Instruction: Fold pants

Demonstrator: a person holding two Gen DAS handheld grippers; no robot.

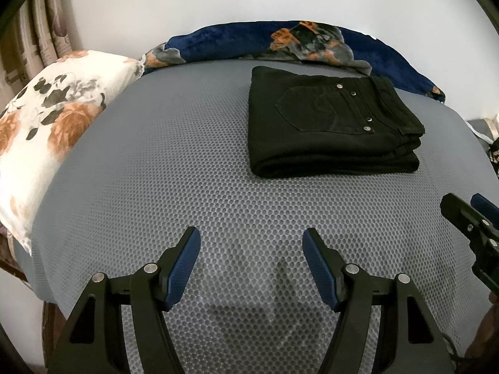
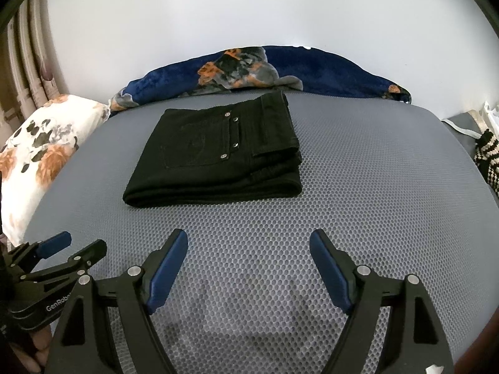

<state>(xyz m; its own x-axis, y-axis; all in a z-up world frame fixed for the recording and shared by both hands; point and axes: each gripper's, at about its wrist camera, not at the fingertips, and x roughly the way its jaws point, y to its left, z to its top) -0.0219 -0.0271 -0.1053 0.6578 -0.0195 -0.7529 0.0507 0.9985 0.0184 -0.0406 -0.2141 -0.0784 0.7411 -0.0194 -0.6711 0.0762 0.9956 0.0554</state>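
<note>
On the grey mesh mattress (image 1: 187, 162), black pants (image 1: 330, 124) are seen folded flat, while left gripper (image 1: 251, 243) and right gripper (image 2: 249, 243) are held wide apart, empty, nearby.

Pants (image 1: 330, 124): one pair, folded, ahead of both grippers.
Rivets on pants: four.
Grippers: two, left gripper (image 1: 251, 249) and right gripper (image 2: 249, 251), side by side.
Pillow (image 1: 53, 118): one, floral, far left.
Blanket (image 1: 243, 42): one, navy, beyond pants.
Mattress (image 1: 187, 171): one, grey mesh.
</note>
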